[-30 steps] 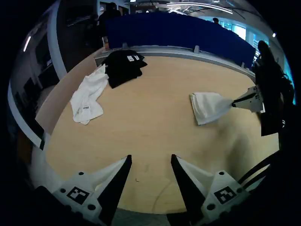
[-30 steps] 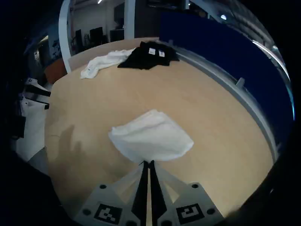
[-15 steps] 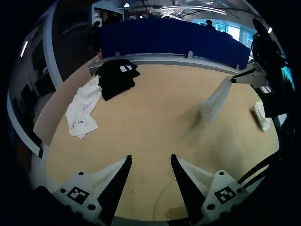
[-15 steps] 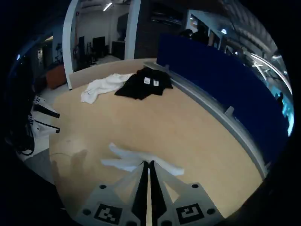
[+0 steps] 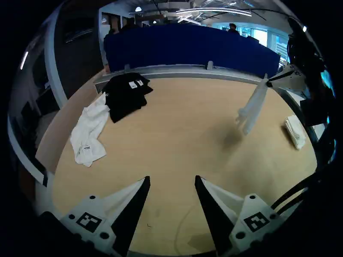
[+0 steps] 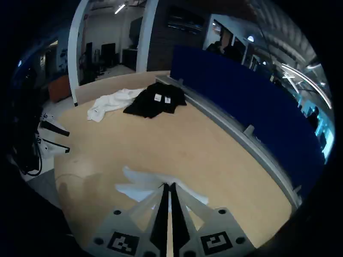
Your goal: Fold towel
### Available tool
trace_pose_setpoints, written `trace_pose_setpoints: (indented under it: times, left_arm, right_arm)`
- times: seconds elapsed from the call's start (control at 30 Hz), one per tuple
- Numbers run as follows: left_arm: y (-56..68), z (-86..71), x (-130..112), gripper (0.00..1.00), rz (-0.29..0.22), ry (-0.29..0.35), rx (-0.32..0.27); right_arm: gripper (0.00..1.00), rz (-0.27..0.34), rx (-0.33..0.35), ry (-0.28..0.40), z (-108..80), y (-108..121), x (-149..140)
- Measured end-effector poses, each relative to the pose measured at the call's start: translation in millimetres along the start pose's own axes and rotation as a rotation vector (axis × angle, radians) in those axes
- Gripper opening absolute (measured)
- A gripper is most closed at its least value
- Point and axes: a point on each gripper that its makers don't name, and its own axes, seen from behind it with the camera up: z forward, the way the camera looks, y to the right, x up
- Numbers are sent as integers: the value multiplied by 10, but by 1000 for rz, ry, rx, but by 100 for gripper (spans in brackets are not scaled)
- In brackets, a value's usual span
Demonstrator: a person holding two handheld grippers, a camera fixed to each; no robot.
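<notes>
Our right gripper's [image 6: 167,186] fingers are clenched on a corner of the white towel [image 5: 253,106], which now hangs in a long, loose strip above the table [image 5: 184,128], clear of the wood, with its shadow on the tabletop beneath. A second ago that towel lay in a flat bundle on the table with the same fingers pinching its edge, so it has been lifted off the surface. We judge it is either being shaken out for another fold or carried to the small folded white stack [image 5: 296,130] at the table's right edge. Our left gripper [image 5: 171,178] stays spread and empty over the table's near edge, as before. At the table's far left corner, the black garment [image 5: 124,92] and the crumpled white garment [image 5: 88,132] lie untouched.
</notes>
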Motion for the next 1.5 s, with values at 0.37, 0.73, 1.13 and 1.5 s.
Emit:
trace_pose_setpoints:
  times: [0.37, 0.73, 1.13, 1.5]
  left_arm:
    - [74, 55, 108, 76, 25, 4, -17]
    - [113, 133, 217, 77, 28, 3, -20]
    - [168, 219, 282, 77, 37, -6, -11]
    - [285, 265, 354, 77, 55, -17, -11]
  right_arm:
    - [3, 26, -40, -4, -261, 339, -153]
    - [3, 68, -100, -16, -570, 830, -444]
    - [3, 94, -165, -58, -933, 1460, -893]
    - [3, 126, -224, -100, -1250, 2033, -1324]
